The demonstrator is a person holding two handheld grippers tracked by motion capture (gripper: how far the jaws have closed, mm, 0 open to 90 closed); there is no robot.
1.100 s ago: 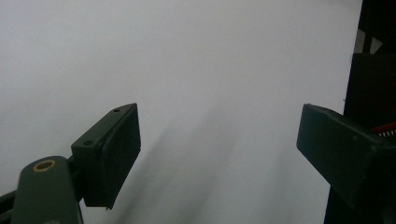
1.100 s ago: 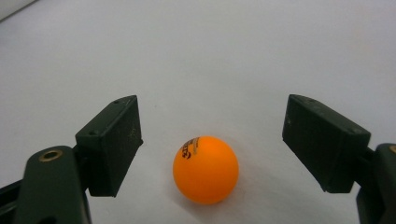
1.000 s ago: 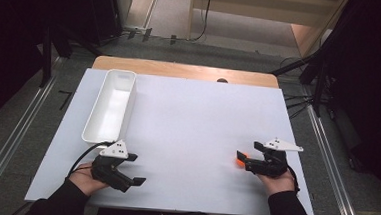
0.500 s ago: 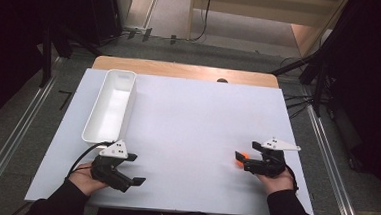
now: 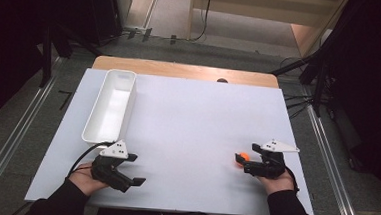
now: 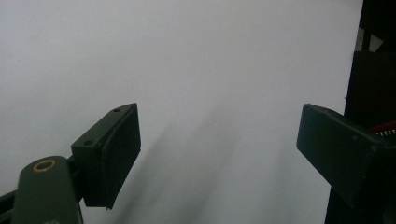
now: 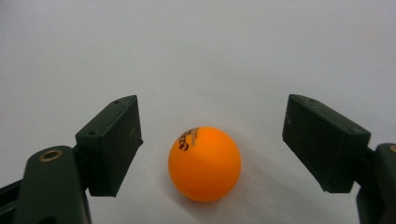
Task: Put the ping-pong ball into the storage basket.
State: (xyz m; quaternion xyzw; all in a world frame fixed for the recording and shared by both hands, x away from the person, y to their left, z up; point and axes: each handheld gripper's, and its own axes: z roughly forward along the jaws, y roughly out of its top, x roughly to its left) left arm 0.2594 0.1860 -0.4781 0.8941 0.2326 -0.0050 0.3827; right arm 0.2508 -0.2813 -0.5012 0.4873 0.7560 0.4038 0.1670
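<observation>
An orange ping-pong ball with dark print rests on the white table top. My right gripper is open, one jaw on each side of the ball, neither touching it. From above, the ball lies at the tips of the right gripper, near the table's front right. The left gripper rests open at the front left with nothing between its jaws. In its own view the left gripper has bare white table beyond it.
A long white bin stands empty at the back left, just beyond the left hand. The white table top sits on a wooden table whose edge shows at the back. Dark stands and cables surround the table.
</observation>
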